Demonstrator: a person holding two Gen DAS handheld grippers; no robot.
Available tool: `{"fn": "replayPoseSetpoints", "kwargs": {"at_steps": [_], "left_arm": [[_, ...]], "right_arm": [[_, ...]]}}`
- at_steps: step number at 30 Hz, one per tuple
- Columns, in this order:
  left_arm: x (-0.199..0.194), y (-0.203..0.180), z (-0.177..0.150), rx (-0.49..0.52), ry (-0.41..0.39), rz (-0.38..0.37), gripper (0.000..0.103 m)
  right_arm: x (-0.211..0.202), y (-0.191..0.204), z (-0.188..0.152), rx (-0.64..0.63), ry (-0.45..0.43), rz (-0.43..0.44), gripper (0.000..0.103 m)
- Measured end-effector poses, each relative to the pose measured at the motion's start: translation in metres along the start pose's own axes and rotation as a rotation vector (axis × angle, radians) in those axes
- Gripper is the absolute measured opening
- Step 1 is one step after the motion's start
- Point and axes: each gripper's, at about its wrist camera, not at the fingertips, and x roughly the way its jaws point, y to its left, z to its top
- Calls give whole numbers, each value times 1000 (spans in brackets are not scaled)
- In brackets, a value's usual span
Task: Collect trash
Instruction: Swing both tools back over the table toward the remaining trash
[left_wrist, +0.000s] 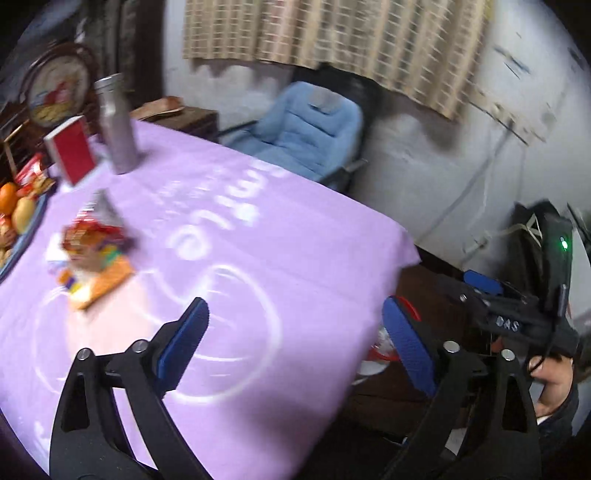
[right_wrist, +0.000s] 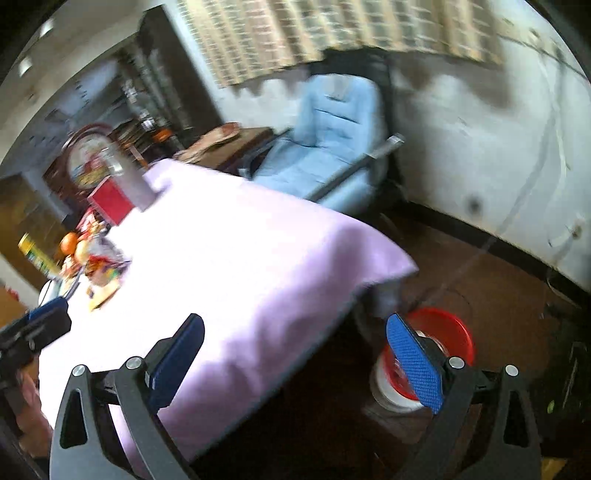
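Lying together — several wrappers (left_wrist: 92, 258), uncountable.

Wrappers (left_wrist: 94, 258) lie on the table (left_wrist: 258, 258) towards its left side; fruit plate (left_wrist: 14, 221) further left at the edge; box (left_wrist: 70, 149) and bottle (left_wrist: 114, 125) behind them; armchair (left_wrist: 306, 129) beyond the table; bin (right_wrist: 436, 354) on the floor right of the table.

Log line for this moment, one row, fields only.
left gripper: open, empty | right gripper: open, empty | wrapper pile: on purple tablecloth | red bin: floor
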Motion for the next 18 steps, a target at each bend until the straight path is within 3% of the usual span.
{"fn": "replayPoseSetpoints", "kwargs": {"at_steps": [5, 9, 12, 15, 18], "left_arm": [[-21, 70, 13, -136, -40, 44, 94], [-22, 125, 13, -219, -59, 126, 95], [-11, 163, 7, -294, -45, 152, 95], [-6, 199, 2, -379, -32, 236, 95], [-11, 230, -6, -454, -42, 236, 95]], "right_arm": [[8, 68, 20, -111, 8, 76, 97], [23, 122, 31, -202, 31, 132, 97], [36, 158, 33, -263, 49, 150, 97], [57, 201, 34, -315, 79, 165, 97], [70, 229, 35, -346, 99, 196, 97]]}}
